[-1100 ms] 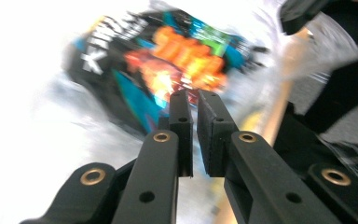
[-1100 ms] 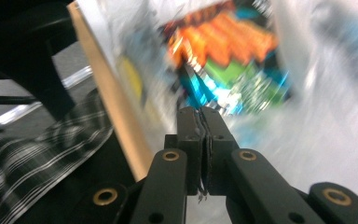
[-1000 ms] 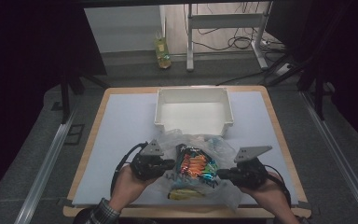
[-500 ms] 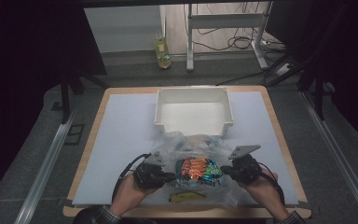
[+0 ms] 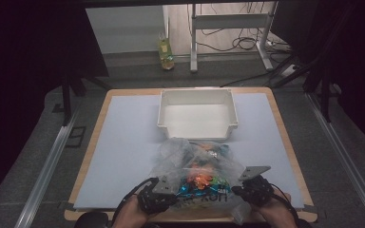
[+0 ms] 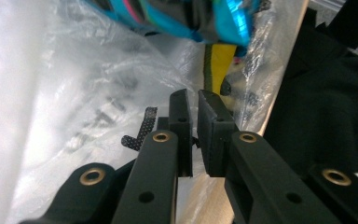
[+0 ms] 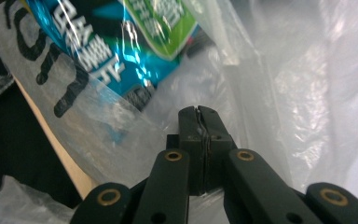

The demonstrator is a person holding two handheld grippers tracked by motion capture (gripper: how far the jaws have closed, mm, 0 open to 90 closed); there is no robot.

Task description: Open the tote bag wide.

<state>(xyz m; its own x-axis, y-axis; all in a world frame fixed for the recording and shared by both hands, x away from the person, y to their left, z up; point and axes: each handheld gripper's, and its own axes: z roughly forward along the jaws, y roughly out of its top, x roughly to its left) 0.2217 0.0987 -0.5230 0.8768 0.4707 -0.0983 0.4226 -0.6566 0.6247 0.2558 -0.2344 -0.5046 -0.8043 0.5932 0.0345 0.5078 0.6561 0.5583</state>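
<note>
A clear plastic bag [image 5: 195, 164] stuffed with colourful snack packets lies on the table near its front edge. My left gripper [image 5: 167, 194] holds the bag's near left corner and my right gripper [image 5: 241, 189] holds its near right corner. In the left gripper view the jaws [image 6: 195, 95] stand a sliver apart, pinching the bag film [image 6: 74, 93], with a blue packet [image 6: 168, 18] and a yellow one [image 6: 219, 60] beyond. In the right gripper view the jaws [image 7: 198, 109] are pressed together on thin plastic [image 7: 284, 70], below a blue packet [image 7: 107, 46].
An empty white bin [image 5: 197, 129] stands just behind the bag at the table's middle. The pale blue mat [image 5: 123, 142] covers the wooden table. A yellow bottle [image 5: 166, 47] and metal frame legs stand on the floor beyond.
Both hands have sunk and drawn back toward the front edge, bringing the bag down with them so it now spreads flatter on the table.
</note>
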